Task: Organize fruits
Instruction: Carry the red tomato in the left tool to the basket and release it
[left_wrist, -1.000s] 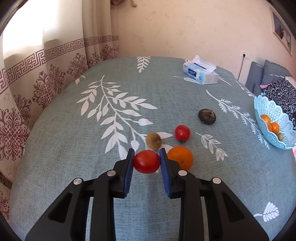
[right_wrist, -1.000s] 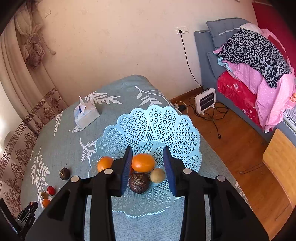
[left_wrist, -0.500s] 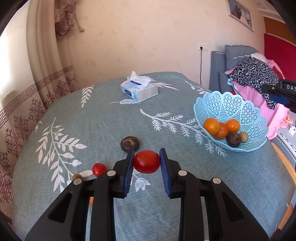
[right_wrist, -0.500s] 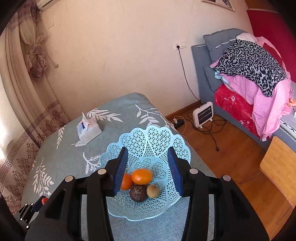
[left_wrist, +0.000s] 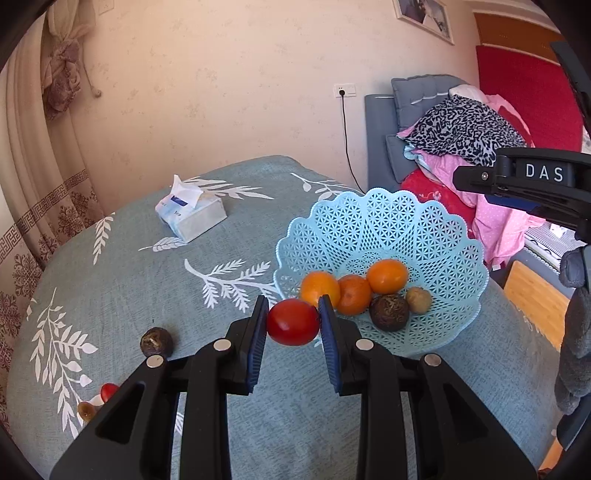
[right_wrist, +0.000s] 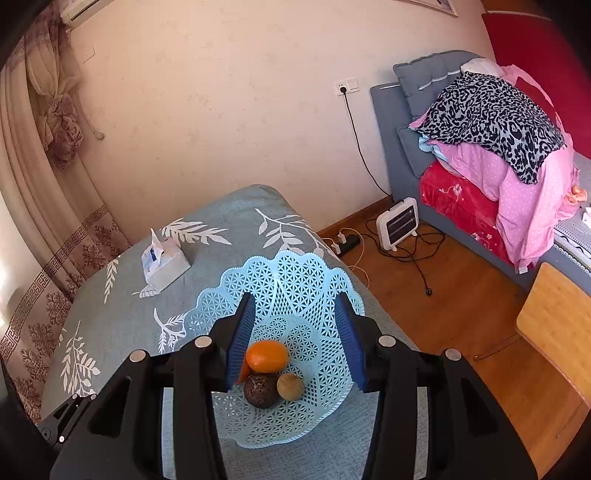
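On the left edge of the round table covered in a teal cloth with white leaf prints (left_wrist: 122, 288), partly hidden behind the gripper's black frame, lie a small brown kiwi-like fruit (left_wrist: 85, 410) and a small red tomato (left_wrist: 109, 390), close together. A little further in sits a dark, wrinkled round fruit (left_wrist: 156, 341), apart from them. Toward the far edge of the table rests a pale blue tissue box with a white tissue sticking up (left_wrist: 190, 216).

The left gripper (left_wrist: 293, 325) is clamped on a glossy red tomato (left_wrist: 293, 322), its blue pads pressed against both sides of the fruit. The tomato hangs in the air just before the near rim of the light blue plastic lattice basket with a scalloped edge (left_wrist: 388, 229), which stands at the right edge of the table. In the bottom of the basket lie three oranges (left_wrist: 387, 276) touching one another, with a second dark wrinkled fruit (left_wrist: 389, 312) and a small tan round fruit (left_wrist: 418, 300) in front of them. The oranges sit right behind the held tomato, in line with it.

The right gripper (right_wrist: 294, 341) hovers above the basket (right_wrist: 295, 273) with its jaws spread wide and nothing between them; in the left wrist view its black body marked "DAS" (left_wrist: 532, 177) reaches in from the right above the basket. Beyond the table's right side are a grey sofa piled with pink and leopard-print bedding (right_wrist: 495, 122), a small white heater (right_wrist: 398, 223) on the wooden floor and a black cable running up to a wall socket (right_wrist: 347, 86).
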